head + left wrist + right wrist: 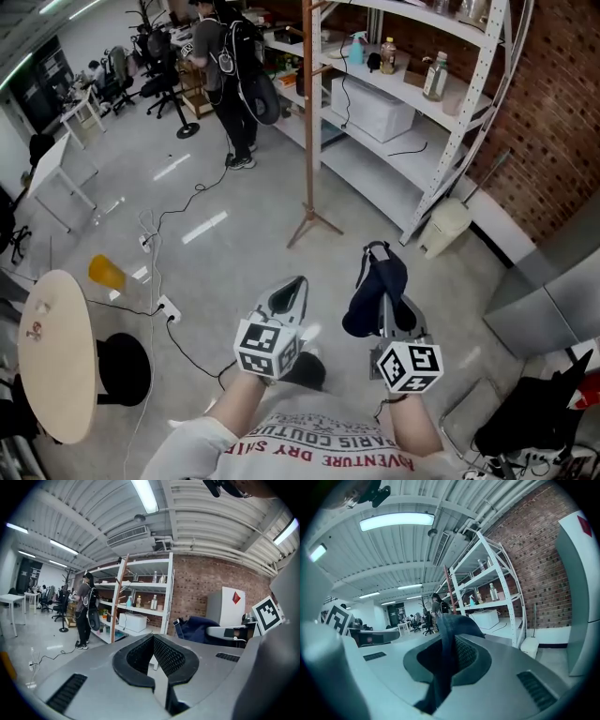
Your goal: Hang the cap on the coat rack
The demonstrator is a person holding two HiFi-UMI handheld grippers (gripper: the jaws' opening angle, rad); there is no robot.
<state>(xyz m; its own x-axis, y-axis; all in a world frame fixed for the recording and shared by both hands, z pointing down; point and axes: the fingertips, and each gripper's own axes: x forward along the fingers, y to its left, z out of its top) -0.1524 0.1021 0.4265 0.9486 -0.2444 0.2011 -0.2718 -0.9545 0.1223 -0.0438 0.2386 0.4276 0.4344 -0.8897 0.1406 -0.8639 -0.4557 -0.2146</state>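
Observation:
The dark navy cap [371,287] hangs in front of me, pinched in my right gripper [385,302], which is shut on its fabric. In the right gripper view the cap [451,632] fills the gap between the jaws of that gripper [449,654]. My left gripper [296,284] is beside it on the left, shut with nothing in it; its jaw tips meet in the left gripper view [153,640], where the cap [199,629] shows at the right. The wooden coat rack [308,122] stands upright on the floor ahead, well beyond both grippers.
White metal shelving [412,103] with bottles and a box lines the brick wall behind the rack. A white bin [444,226] sits at its foot. A person [227,75] stands farther back. A round table [52,352], black stool [122,368] and floor cables [178,337] lie left.

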